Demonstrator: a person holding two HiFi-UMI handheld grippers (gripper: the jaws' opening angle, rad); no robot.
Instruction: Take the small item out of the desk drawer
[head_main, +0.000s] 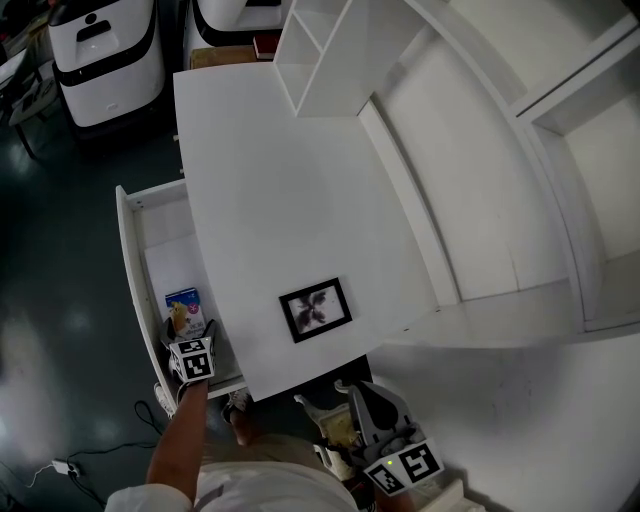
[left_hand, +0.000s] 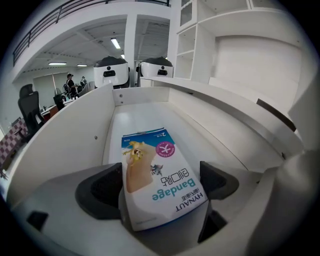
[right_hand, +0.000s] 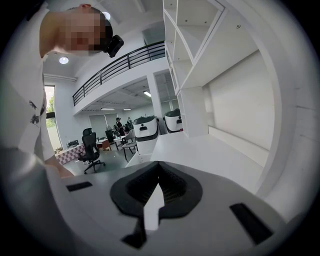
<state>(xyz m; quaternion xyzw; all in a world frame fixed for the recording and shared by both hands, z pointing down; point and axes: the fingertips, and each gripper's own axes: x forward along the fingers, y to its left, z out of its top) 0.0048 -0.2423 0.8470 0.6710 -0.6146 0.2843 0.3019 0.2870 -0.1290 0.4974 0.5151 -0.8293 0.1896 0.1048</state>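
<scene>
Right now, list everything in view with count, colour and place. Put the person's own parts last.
bandage box: one, white and blue, in the open drawer
drawer: one, white, pulled out left of the desk top
desk: one, white, centre
picture frame: one, black, flat on the desk near its front edge
shelf unit: one, white, at the desk's far end
machines: two, white and black, on the floor beyond the desk
office chair: one, black, far left
left tool: one, grey, closed on the bandage box
right tool: one, grey, closed and empty, by the desk's near edge
</scene>
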